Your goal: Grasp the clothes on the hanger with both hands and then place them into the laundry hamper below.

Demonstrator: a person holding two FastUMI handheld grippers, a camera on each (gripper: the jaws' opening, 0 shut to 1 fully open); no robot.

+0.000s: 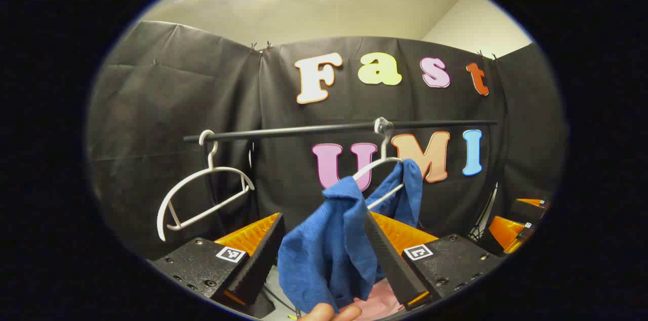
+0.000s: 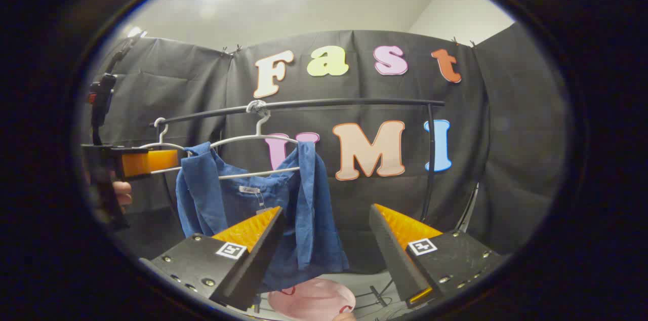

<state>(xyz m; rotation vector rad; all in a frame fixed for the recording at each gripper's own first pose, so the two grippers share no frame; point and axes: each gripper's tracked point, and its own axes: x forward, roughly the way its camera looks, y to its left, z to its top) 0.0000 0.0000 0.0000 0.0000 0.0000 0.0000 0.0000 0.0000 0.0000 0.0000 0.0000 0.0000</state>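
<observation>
- The black rail (image 2: 304, 104) spans the booth; in the right gripper view its right end bends down into an upright post, and its left end is lost behind the other tool.
- The blue garment (image 2: 253, 209) hangs from a white hanger (image 2: 253, 139) on that rail. It is a woven shirt-like piece with a small tag at the neck. One shoulder drapes over the hanger's left end, and a long fold falls from the right end. Its lower hem is hidden behind the right gripper's (image 2: 324, 255) left finger.
- The pink laundry hamper (image 2: 311, 298) sits directly below the garment. Only a curved part of its rim is visible, cut off by the picture's lower edge.
- An empty white hanger (image 1: 202, 194) hangs near the rail's left end, well apart from the garment, with bare cloth wall behind it.
- The right gripper is released, its fingers wide apart. The garment is ahead of the left finger and the right finger stands in free space.
- The left gripper (image 1: 324, 260) is also spread. The blue cloth bunches between its fingers, lying against the right one. I cannot tell whether it touches the left one.
- A fingertip (image 1: 329, 312) pokes in at the bottom edge, mostly cut off.
</observation>
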